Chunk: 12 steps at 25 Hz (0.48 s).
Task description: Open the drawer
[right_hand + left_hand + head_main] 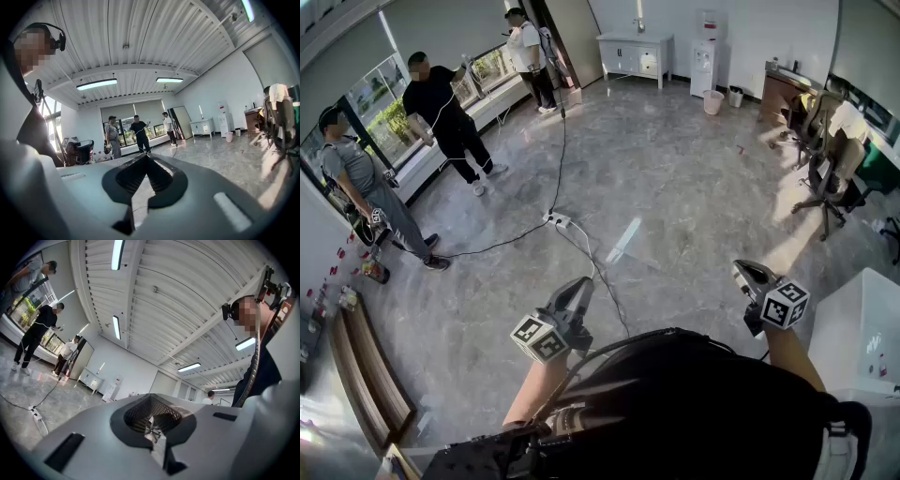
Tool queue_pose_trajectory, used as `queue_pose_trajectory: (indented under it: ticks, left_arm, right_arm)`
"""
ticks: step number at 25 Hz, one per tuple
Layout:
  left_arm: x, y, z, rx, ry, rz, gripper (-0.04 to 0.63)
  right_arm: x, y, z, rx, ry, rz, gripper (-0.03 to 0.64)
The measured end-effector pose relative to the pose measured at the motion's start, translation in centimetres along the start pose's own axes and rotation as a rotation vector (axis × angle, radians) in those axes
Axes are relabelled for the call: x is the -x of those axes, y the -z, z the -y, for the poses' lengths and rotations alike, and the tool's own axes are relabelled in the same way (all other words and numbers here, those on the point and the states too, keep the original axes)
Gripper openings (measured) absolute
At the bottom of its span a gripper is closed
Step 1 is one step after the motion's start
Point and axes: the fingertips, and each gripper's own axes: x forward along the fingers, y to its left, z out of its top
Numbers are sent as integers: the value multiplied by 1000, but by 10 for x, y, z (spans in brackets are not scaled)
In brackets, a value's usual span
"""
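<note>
While both hang above the floor [675,187], L gripper [581,287] and R gripper [744,272] jaws are closed tight, nothing between. Cannot tell which drawer: white cabinet [635,54] at far wall; white unit [862,328] near R gripper, head view only.

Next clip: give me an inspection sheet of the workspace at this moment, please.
Surface: grey stone floor; no worktop under the grippers.
Job's things: white drawer cabinet at the far wall, drawers look closed, far from both grippers.
Clutter: pink bin; office chairs at right.
Grippers: left gripper and right gripper both shut, empty.
Cables: black cable runs across the floor to a power strip.
Surroundings: three people by the windows.
</note>
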Motion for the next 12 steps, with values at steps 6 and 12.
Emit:
queue_pose_trajectory:
  ticks: [6,12]
  left_arm:
    - [-6,-4,-10,-4,5,12,0]
    - [1,-16,-25,-6,5,16,0]
  right_arm:
    - [-9,-3,8,2,4,8,0]
    - [-28,-8,4,5,17,13,0]
